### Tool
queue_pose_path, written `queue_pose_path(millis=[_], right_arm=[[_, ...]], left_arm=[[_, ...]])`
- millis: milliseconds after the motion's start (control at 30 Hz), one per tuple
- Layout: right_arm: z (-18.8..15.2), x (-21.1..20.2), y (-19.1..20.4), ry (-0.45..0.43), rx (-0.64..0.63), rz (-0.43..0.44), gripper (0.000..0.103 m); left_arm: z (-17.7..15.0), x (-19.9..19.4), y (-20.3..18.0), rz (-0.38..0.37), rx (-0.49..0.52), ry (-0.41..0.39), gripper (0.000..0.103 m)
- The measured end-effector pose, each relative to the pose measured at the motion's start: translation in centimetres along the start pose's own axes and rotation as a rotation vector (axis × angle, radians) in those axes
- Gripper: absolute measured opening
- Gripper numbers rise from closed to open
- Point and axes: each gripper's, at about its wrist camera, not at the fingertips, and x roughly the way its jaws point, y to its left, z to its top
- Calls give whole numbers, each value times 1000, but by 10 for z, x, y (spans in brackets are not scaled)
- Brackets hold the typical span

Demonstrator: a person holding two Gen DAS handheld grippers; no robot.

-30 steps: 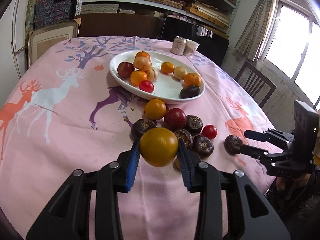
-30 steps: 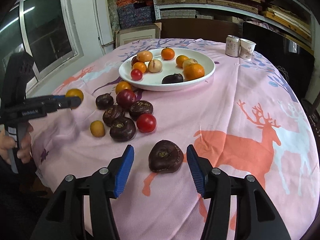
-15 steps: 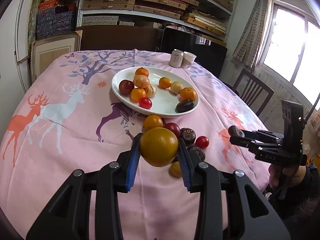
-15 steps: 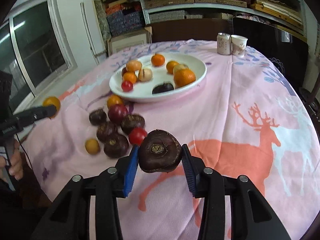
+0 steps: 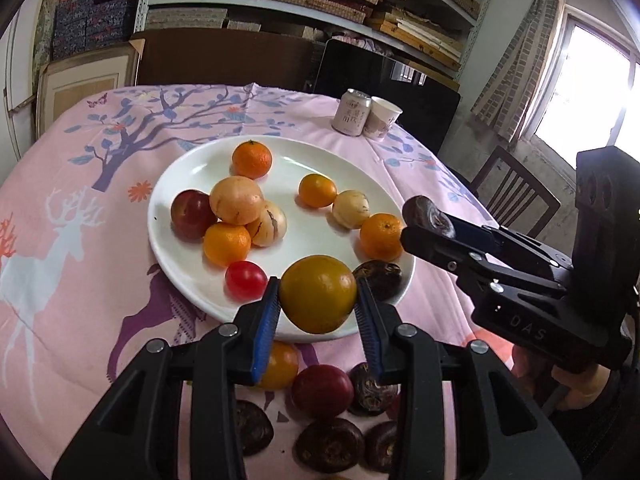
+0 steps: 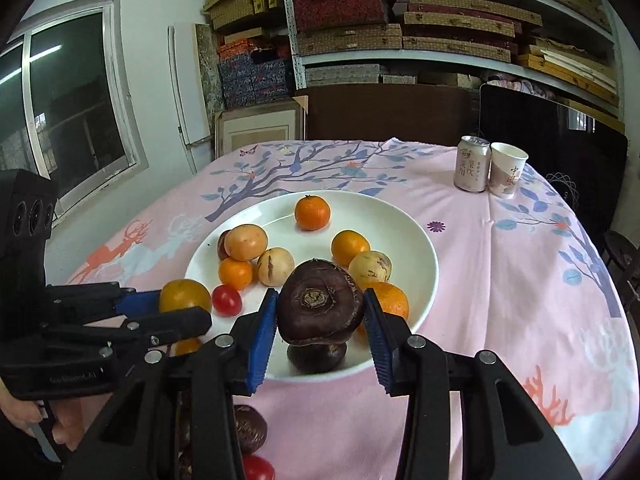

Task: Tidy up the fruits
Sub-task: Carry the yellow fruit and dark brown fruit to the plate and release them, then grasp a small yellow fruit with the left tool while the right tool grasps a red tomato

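Note:
My left gripper is shut on a yellow-orange round fruit, held over the near rim of the white plate. My right gripper is shut on a dark brown water chestnut, also above the plate's near edge. Each gripper shows in the other's view: the right gripper at right, the left gripper at left. The plate holds several oranges, pale melons, a red tomato, a plum and one dark chestnut.
Loose fruit lies on the pink deer-print tablecloth below my fingers: an orange, a red plum and several dark chestnuts. A can and a paper cup stand at the far side. A chair is at right.
Both grippers moved forward from the loose fruit to the plate's near rim. The right gripper closed on the dark chestnut and lifted it off the cloth. The left kept its fruit.

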Motion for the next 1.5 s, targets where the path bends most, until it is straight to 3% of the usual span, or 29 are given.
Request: queue_pose_path(millis=[67, 167, 400, 433, 500, 667, 700, 767, 900, 967, 1100, 1167, 1200, 1500], right_arm=[[3, 14, -6, 28, 21, 20, 44], [6, 17, -9, 4, 28, 3, 63], [-7, -23, -3, -5, 58, 21, 64], [-13, -31, -1, 6, 52, 29, 64], [-33, -46, 7, 39, 29, 41, 64], [-82, -57, 24, 148, -56, 42, 64], [-87, -56, 26, 158, -66, 34, 58], [-92, -51, 25, 183, -49, 40, 50], [-92, -45, 23, 191, -22, 47, 50], [-93, -45, 23, 187, -11, 51, 50], [-95, -51, 21, 170, -1, 46, 50], [-97, -53, 20, 171, 0, 48, 50], [-98, -53, 19, 176, -2, 51, 50], [-93, -36, 28, 207, -8, 109, 50]], left_arm=[[5, 11, 8, -7, -33, 15, 37], [10, 13, 19, -21, -85, 14, 70], [-1, -25, 21, -15, -69, -18, 75], [-9, -35, 19, 4, -46, -18, 84], [-27, -53, 18, 23, -3, -19, 88], [-77, -75, 10, 53, 119, 58, 88], [-85, -75, 6, 61, 148, 75, 88], [-104, -72, -7, 98, 238, 111, 88], [-121, -66, -27, 133, 331, 108, 88], [-121, -57, -35, 136, 343, 117, 84], [-119, -34, -35, 163, 344, 176, 52], [-119, -34, -33, 143, 328, 171, 41], [-119, -35, -34, 133, 328, 169, 28], [-116, -73, -19, 104, 248, 99, 28]])
